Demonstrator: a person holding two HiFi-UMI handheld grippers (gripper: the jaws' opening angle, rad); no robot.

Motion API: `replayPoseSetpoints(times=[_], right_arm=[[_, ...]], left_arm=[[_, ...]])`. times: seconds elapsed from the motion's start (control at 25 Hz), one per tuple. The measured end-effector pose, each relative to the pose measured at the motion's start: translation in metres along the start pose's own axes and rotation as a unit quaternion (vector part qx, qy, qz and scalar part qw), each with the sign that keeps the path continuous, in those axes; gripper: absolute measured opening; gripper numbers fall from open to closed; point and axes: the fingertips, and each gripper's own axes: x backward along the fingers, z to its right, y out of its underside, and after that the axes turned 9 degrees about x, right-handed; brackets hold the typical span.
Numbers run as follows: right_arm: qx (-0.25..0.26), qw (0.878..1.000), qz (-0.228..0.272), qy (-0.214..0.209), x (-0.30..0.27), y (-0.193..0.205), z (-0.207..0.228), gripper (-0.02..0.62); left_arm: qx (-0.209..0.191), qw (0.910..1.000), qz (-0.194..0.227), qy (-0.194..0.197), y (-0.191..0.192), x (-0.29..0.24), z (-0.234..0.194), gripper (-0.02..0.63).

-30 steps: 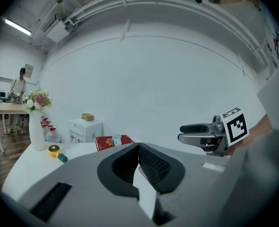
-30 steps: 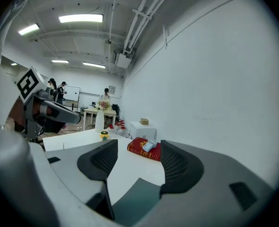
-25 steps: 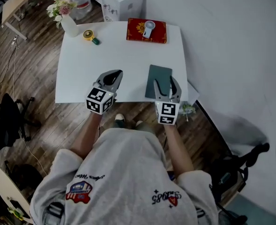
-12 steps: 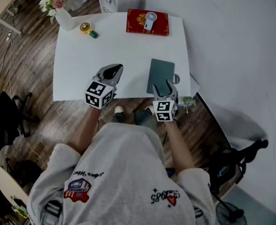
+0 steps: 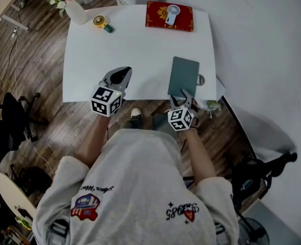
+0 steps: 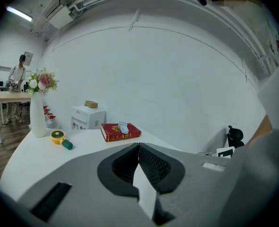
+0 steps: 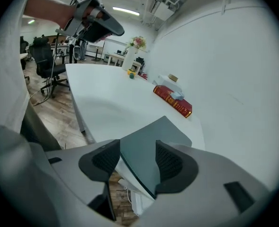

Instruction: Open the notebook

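A dark green notebook (image 5: pixel 184 74) lies closed on the white table (image 5: pixel 140 50), near its front right corner. My right gripper (image 5: pixel 183 96) hangs tilted down at the notebook's near edge. In the right gripper view the notebook's near corner (image 7: pixel 151 138) sits between the right gripper's (image 7: pixel 137 151) jaws, which are closing, and the pads stand clear of it. My left gripper (image 5: pixel 122 72) hovers shut over the table's front edge, left of the notebook. The left gripper (image 6: pixel 138 148) holds nothing in its own view.
A red book (image 5: pixel 169 16) with a small white fan on it lies at the table's far edge. A flower vase (image 5: pixel 73 9) and a yellow tape measure (image 5: pixel 100 21) stand at the far left. An office chair (image 5: pixel 12 121) stands on the wooden floor to the left.
Both grippers have sunk toward the table's front edge. The right one dropped more, tipped downward and now straddles the notebook's near corner.
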Motion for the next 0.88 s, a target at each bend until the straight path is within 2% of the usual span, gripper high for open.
replayPoseSetpoints(times=[0.2, 0.36, 0.6, 0.76, 0.88], right_arm=[[0.069, 0.997, -0.022, -0.01, -0.01, 0.006, -0.017, 0.22], [0.11, 0.993, -0.042, -0.008, -0.017, 0.011, -0.024, 0.173], [0.128, 0.99, -0.061, -0.01, -0.025, 0.012, -0.03, 0.161], [0.147, 0.986, -0.074, -0.009, -0.028, 0.013, -0.035, 0.117], [0.135, 0.988, -0.077, -0.007, -0.027, 0.013, -0.038, 0.083]], left_arm=[[0.005, 0.9999, 0.0, -0.013, 0.008, 0.013, -0.005, 0.005], [0.009, 0.9996, 0.002, -0.026, 0.014, 0.027, -0.012, 0.005], [0.018, 0.9988, 0.007, -0.045, 0.016, 0.046, -0.025, 0.005], [0.019, 0.9984, 0.01, -0.053, 0.017, 0.055, -0.03, 0.004], [0.02, 0.9981, 0.01, -0.057, 0.018, 0.061, -0.033, 0.005]])
